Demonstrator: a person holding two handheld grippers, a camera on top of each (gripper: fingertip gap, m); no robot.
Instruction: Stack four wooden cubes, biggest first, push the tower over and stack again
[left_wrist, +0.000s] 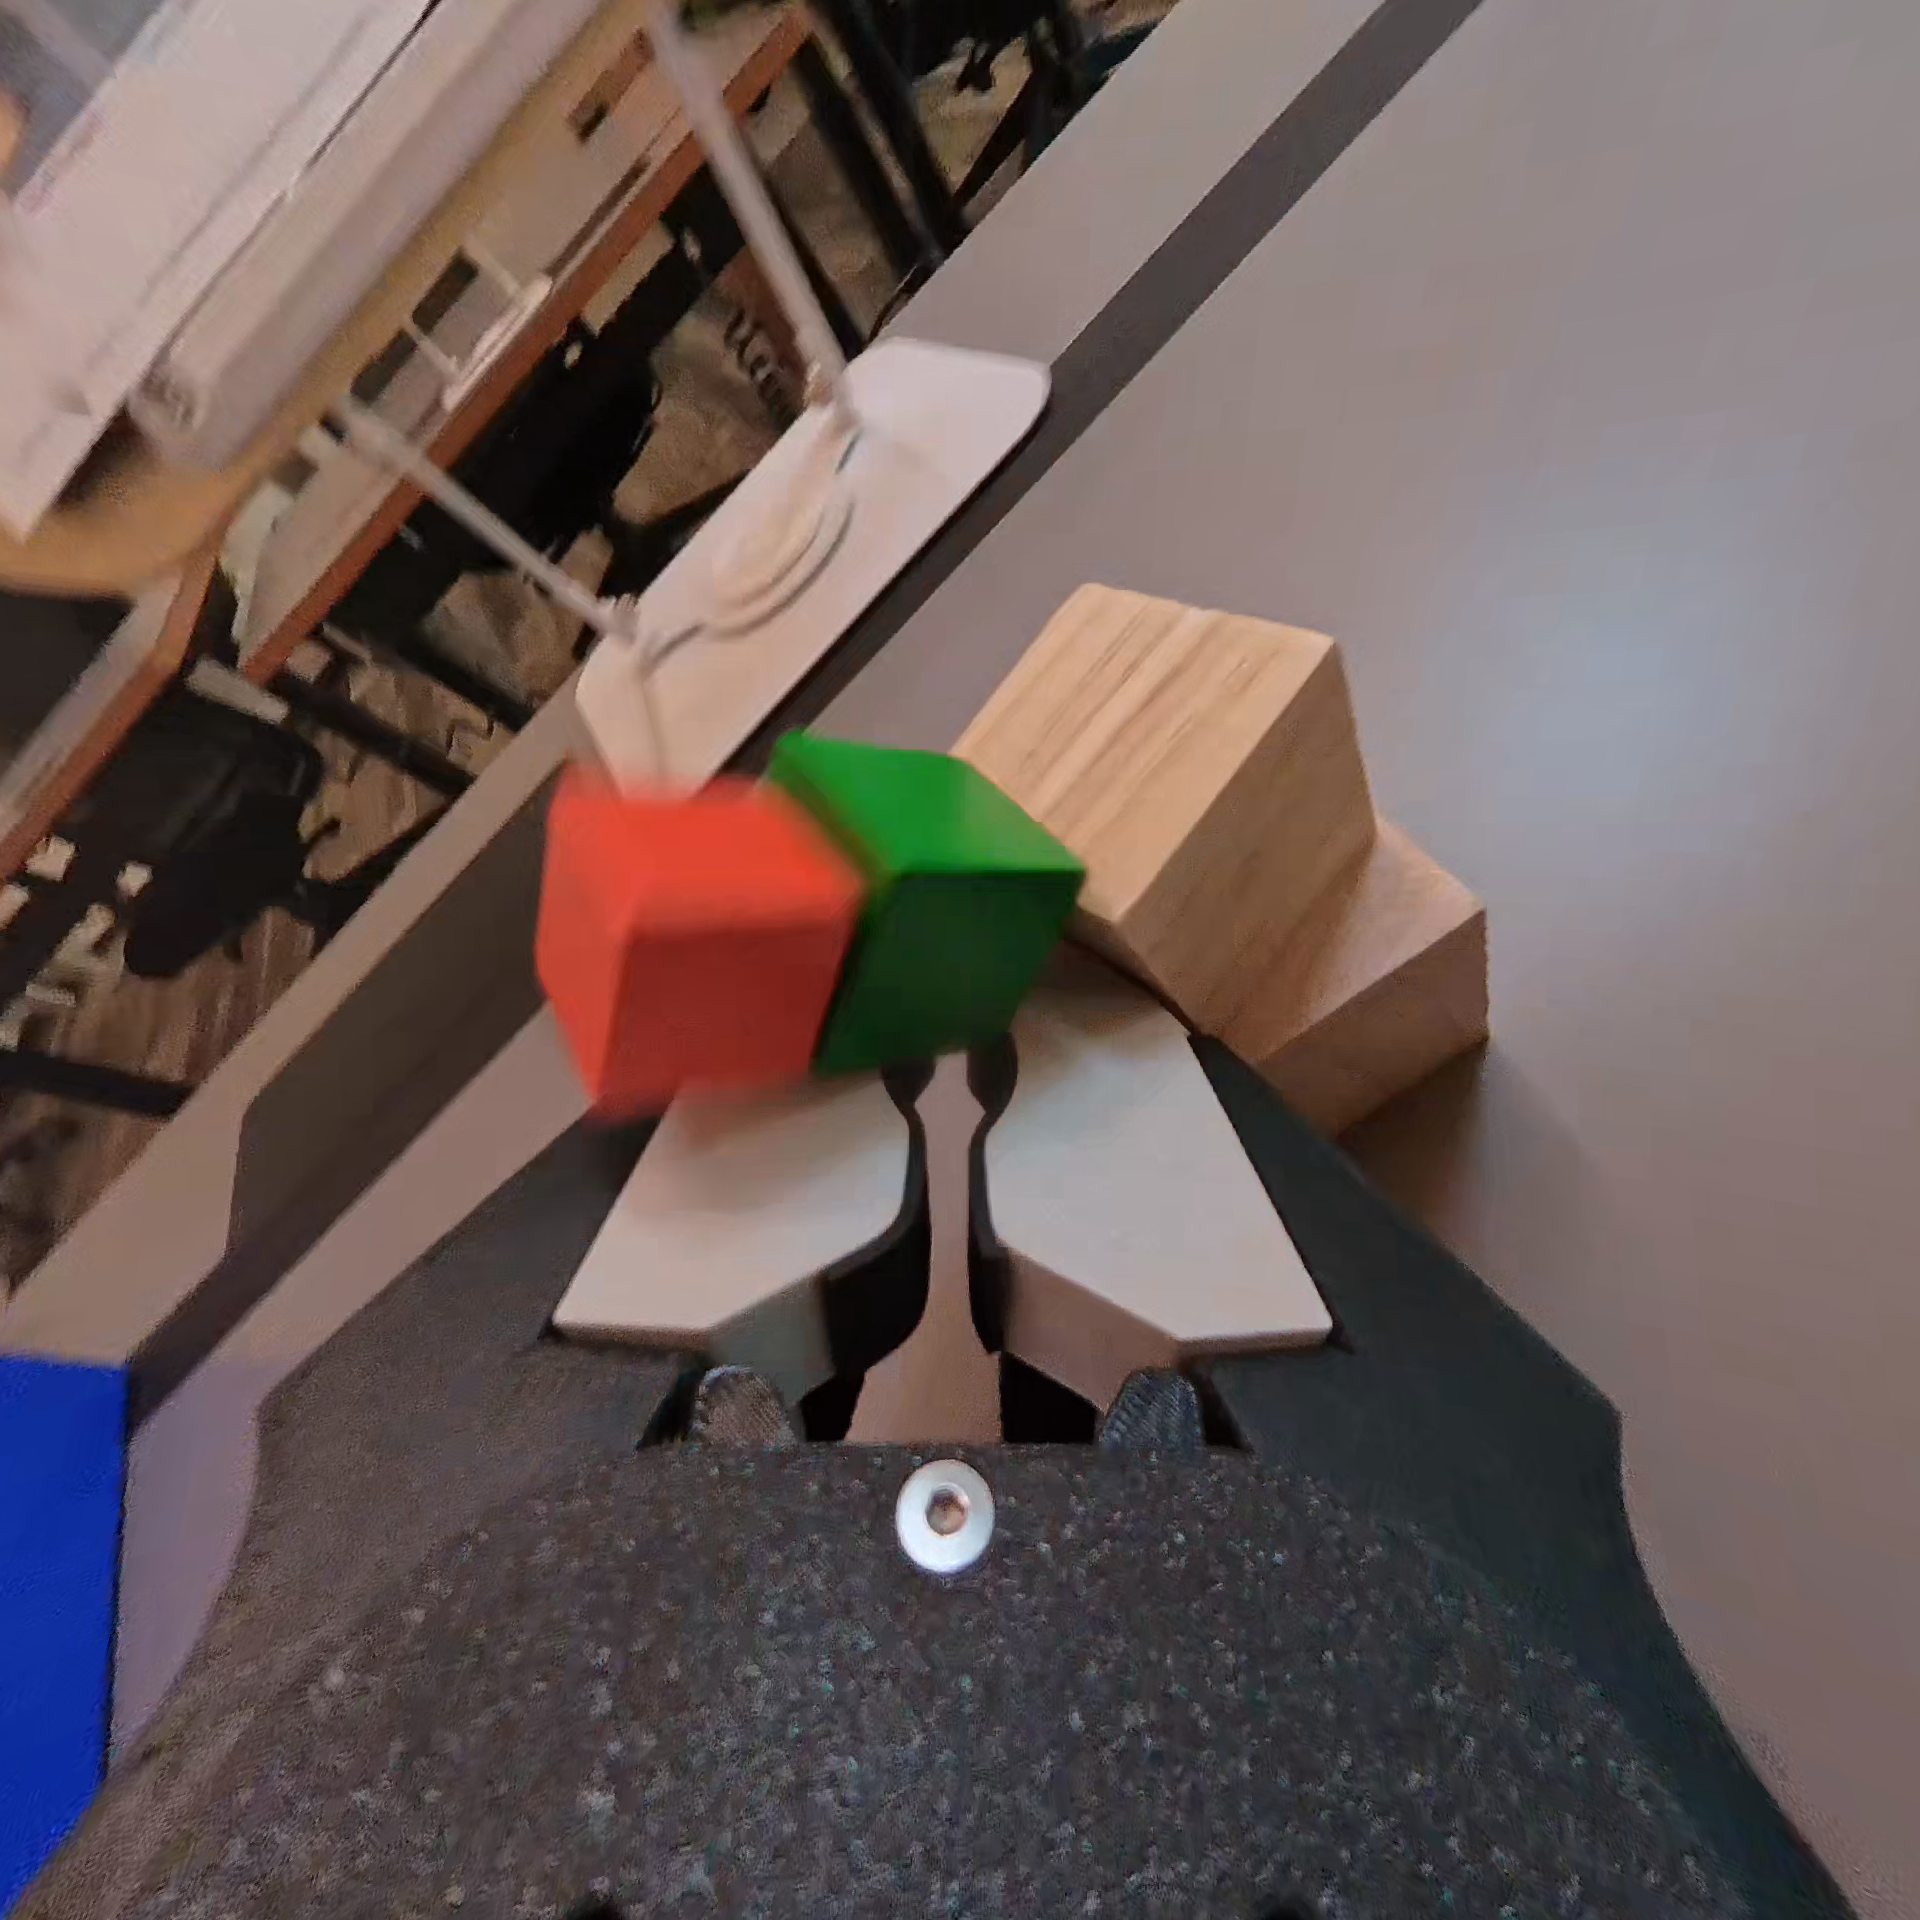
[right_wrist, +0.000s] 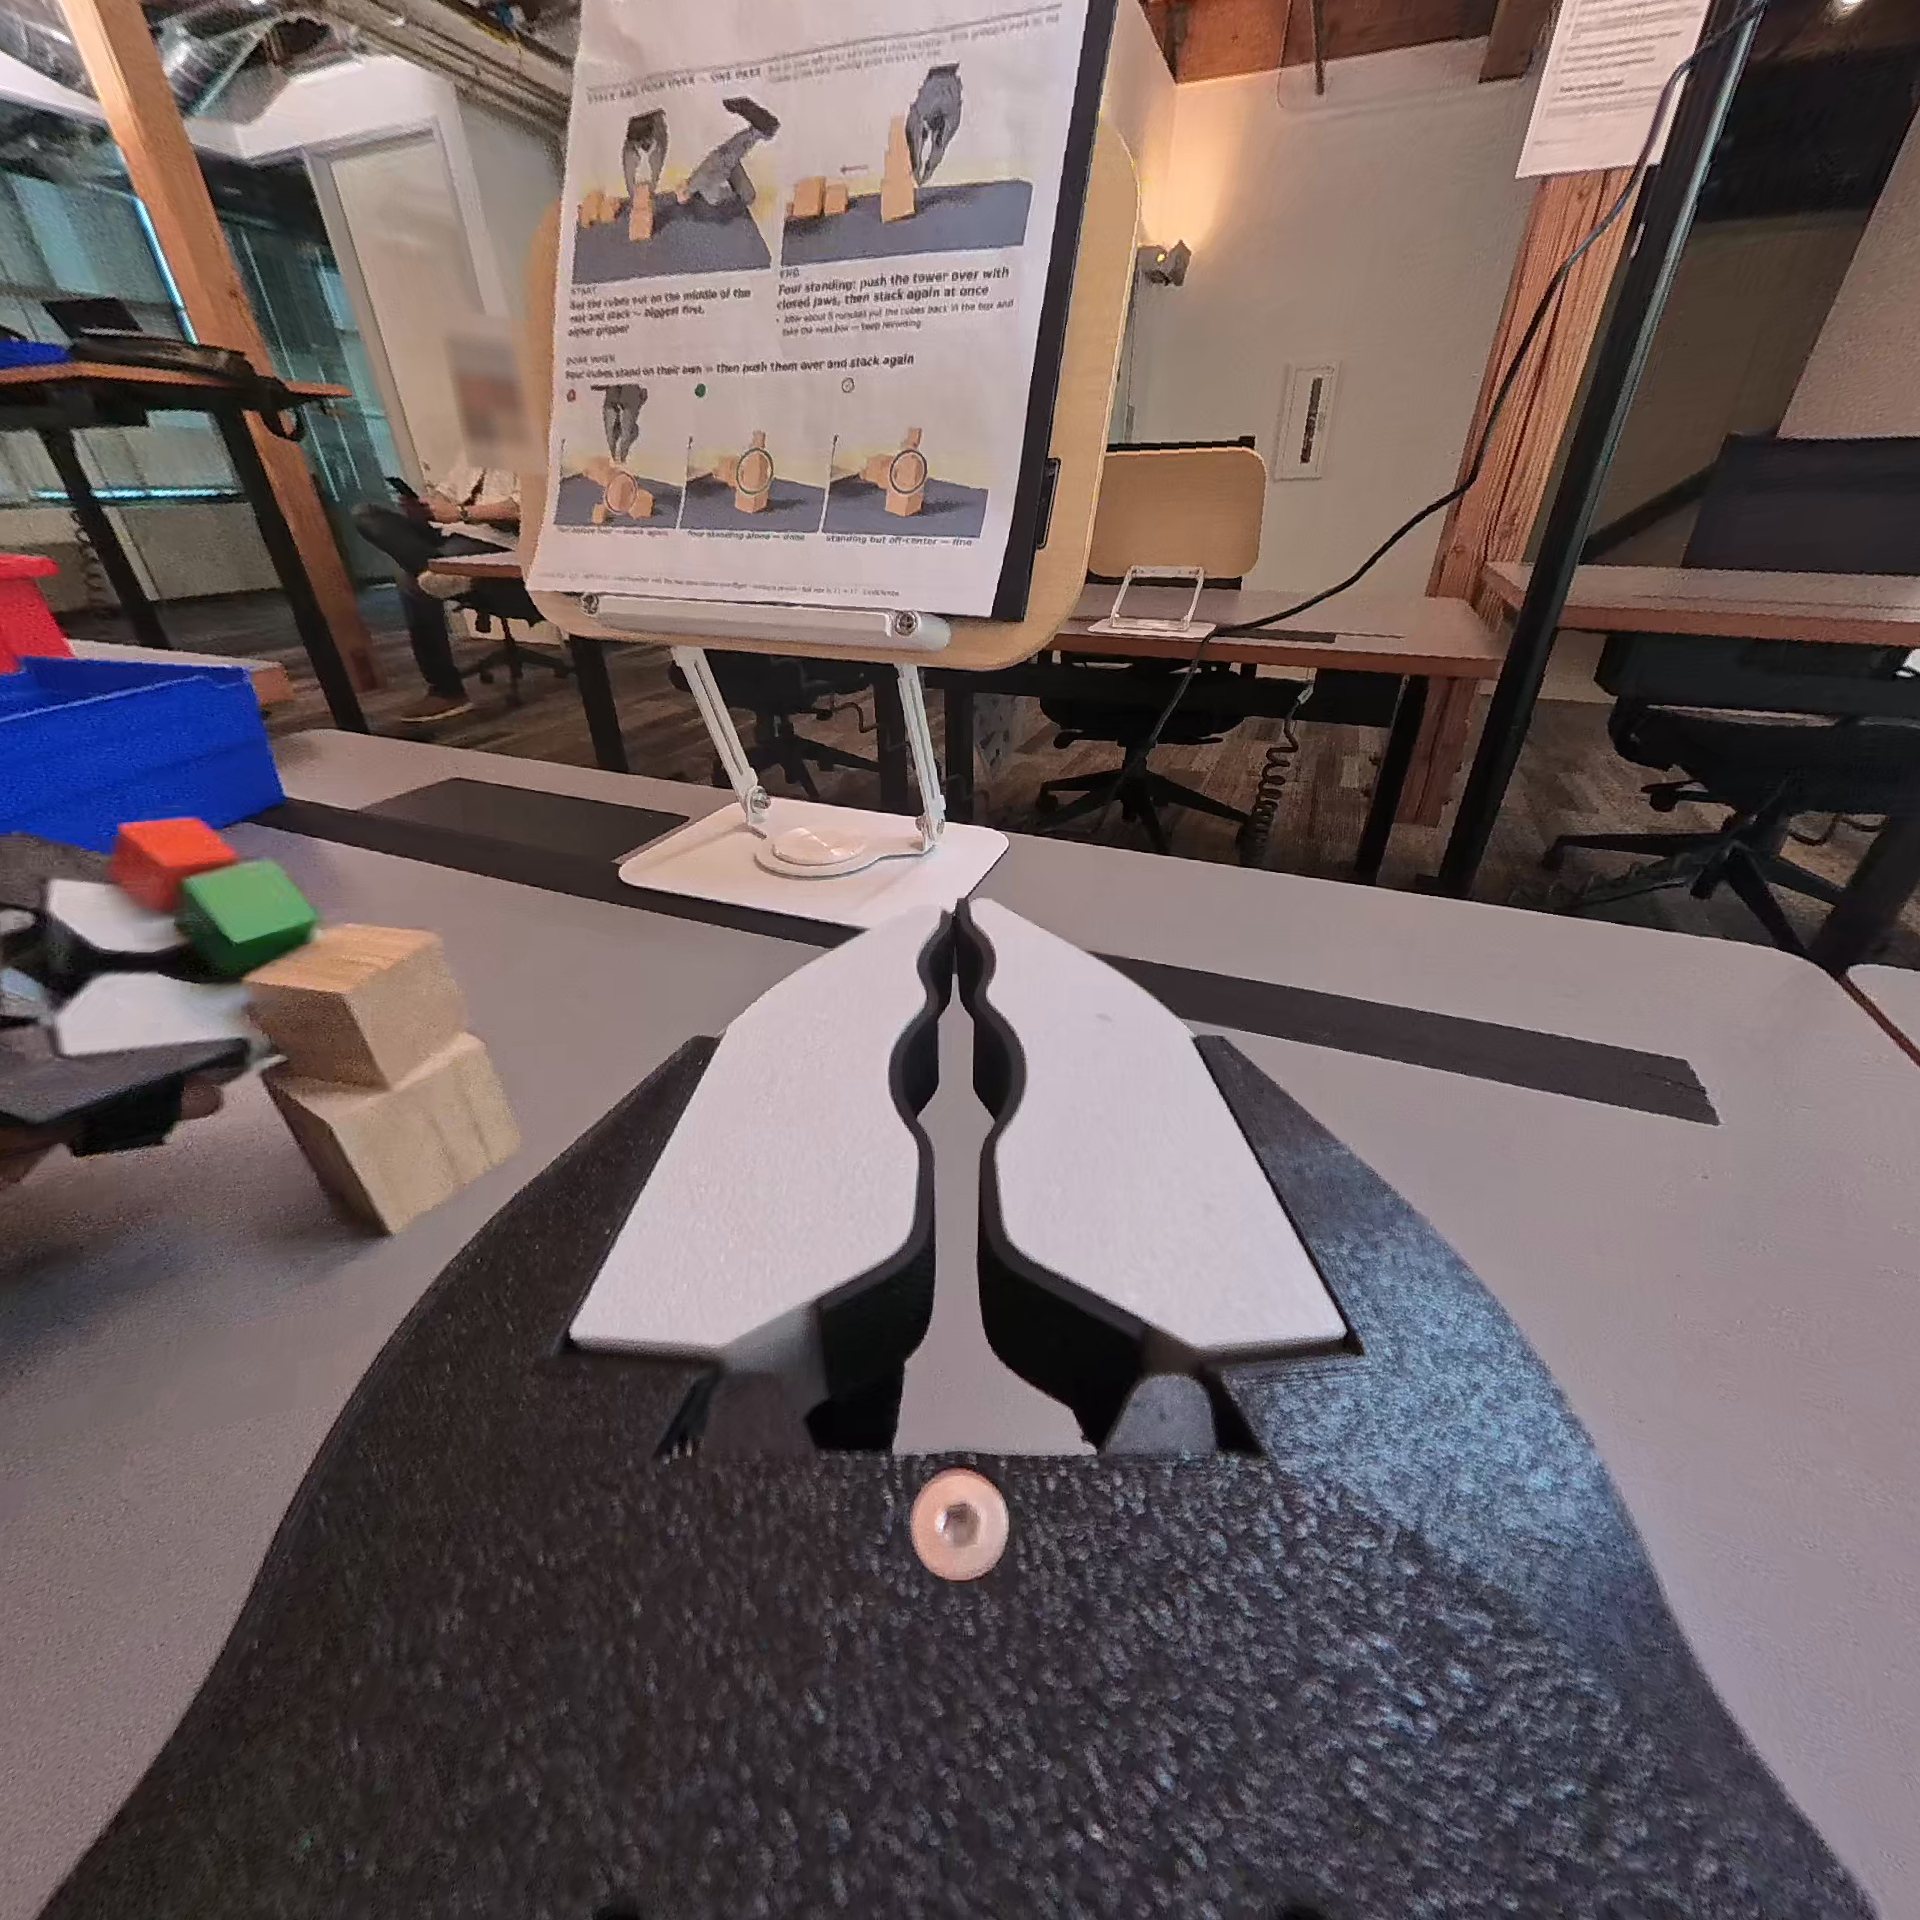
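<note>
In the left wrist view my left gripper (left_wrist: 951, 1070) is shut, and its tips press against the near face of a green cube (left_wrist: 945, 925). A red cube (left_wrist: 696, 935), blurred, sits against the green one. Beside them are an upper wooden cube (left_wrist: 1195, 790) and a lower wooden cube (left_wrist: 1382, 977). The right wrist view shows the same stack tilted at far left: the red cube (right_wrist: 166, 857), the green cube (right_wrist: 244, 914), and two wooden cubes (right_wrist: 358, 1003) (right_wrist: 400, 1132), with the left gripper (right_wrist: 197, 961) against them. My right gripper (right_wrist: 956, 914) is shut and holds nothing above the grey table (right_wrist: 1558, 1247).
A document stand with a white base (right_wrist: 821, 852) stands at the table's far edge, with a dark strip (right_wrist: 1403, 1029) running beside it. A blue bin (right_wrist: 125, 748) sits at far left. Desks, chairs and a seated person are beyond the table. The grippers' ends are close to 30 centimetres from one another.
</note>
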